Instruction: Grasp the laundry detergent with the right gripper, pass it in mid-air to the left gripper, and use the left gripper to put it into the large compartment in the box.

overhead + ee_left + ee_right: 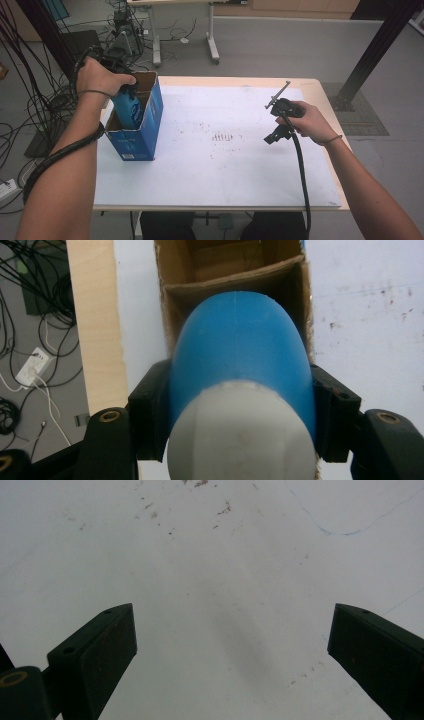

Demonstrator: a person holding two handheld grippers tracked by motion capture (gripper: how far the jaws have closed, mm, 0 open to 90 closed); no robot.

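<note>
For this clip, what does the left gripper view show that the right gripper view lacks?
Left gripper view: the left gripper shut on a blue bottle with a white end, held over the open cardboard box, with cables on the floor past the table edge. Right gripper view: the right gripper, open and empty, above a thin blue line. Both show the stained white table top.

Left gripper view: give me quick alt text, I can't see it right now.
The left gripper is shut on a blue bottle with a white end, held over the open cardboard box. The box stands on the white table near its wooden edge.
</note>
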